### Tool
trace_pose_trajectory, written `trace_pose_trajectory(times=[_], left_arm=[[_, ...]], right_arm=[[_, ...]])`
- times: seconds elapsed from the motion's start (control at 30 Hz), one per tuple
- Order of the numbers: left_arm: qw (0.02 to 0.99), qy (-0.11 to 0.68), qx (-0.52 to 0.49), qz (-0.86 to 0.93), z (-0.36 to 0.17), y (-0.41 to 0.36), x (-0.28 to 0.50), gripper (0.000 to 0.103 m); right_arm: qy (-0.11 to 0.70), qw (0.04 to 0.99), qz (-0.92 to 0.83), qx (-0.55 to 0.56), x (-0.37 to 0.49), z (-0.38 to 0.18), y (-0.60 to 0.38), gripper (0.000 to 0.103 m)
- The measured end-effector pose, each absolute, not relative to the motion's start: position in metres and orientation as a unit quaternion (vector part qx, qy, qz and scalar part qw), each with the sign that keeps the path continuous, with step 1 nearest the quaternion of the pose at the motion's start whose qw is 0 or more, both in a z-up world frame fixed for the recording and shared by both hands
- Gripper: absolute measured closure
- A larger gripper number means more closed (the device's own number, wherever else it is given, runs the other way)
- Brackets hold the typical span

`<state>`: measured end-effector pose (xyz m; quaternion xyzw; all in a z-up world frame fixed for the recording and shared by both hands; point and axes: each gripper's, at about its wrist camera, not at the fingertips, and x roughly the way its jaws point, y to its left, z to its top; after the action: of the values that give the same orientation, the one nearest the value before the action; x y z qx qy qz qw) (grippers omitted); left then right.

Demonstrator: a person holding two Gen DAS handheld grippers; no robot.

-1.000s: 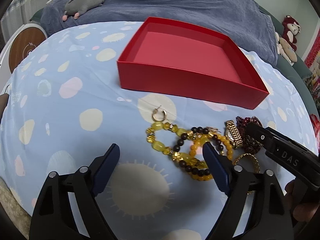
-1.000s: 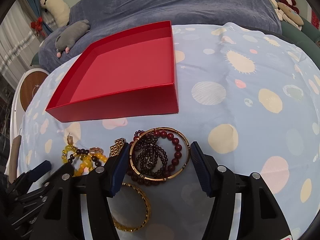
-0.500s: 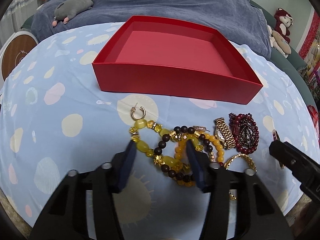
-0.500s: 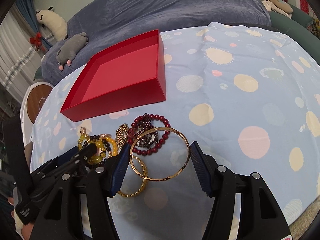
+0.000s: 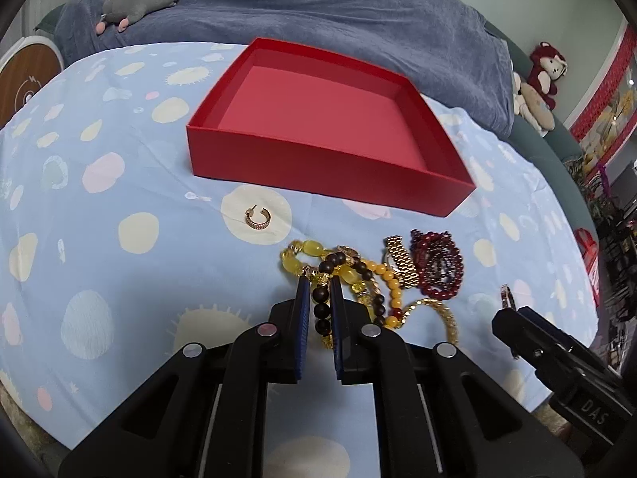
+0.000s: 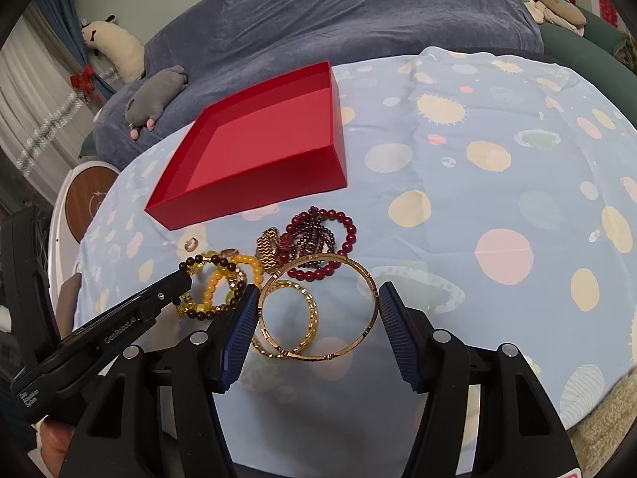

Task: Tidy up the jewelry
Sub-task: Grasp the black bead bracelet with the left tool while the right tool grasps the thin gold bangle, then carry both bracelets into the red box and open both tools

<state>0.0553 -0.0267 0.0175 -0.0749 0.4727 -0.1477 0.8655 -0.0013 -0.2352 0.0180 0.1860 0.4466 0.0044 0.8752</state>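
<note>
An open red box (image 5: 330, 119) sits on the blue spotted cloth; it also shows in the right wrist view (image 6: 258, 135). My left gripper (image 5: 317, 283) is shut on a dark brown bead bracelet (image 5: 320, 310), lifted with yellow beads (image 5: 306, 249) tangled in it. A gold earring (image 5: 258, 218) lies alone near the box. A gold watch (image 5: 402, 261) and dark red bead bracelets (image 5: 438, 267) lie to the right. My right gripper (image 6: 316, 306) holds a thin gold bangle (image 6: 318, 306) wedged between its wide-set fingers, above a gold chain bracelet (image 6: 290, 318).
A grey plush toy (image 5: 139, 0) lies on the blue blanket (image 5: 318, 12) behind the table. A round wooden-topped object (image 6: 89, 199) stands at the left. Stuffed toys (image 5: 537, 83) sit at the far right. The table's front edge is close below both grippers.
My left gripper has closed on the dark bead bracelet and lifted it, leaving the earring behind. My right gripper has lifted the gold bangle off the red beads toward me.
</note>
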Motion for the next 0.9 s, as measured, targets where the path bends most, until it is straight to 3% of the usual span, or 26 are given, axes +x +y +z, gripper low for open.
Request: trace_pose_trajectory(times=[0.3, 0.63, 0.9], left_arm=[[0.87, 0.456, -0.095, -0.163, 0.046, -0.016, 0.036, 0.095], [0.865, 0.471, -0.082, -0.156, 0.034, -0.008, 0.021, 0.095], [0.866, 0.462, -0.094, -0.168, 0.054, -0.005, 0.025, 0.095]], right_arm=[[0.428, 0.884, 0.016, 0.185, -0.011, 0.037, -0.229, 0.044], [0.438, 0.88, 0.022, 0.181, -0.026, 0.03, -0.223, 0.044], [0.43, 0.884, 0.029, 0.184, -0.02, 0.04, -0.223, 0.044]])
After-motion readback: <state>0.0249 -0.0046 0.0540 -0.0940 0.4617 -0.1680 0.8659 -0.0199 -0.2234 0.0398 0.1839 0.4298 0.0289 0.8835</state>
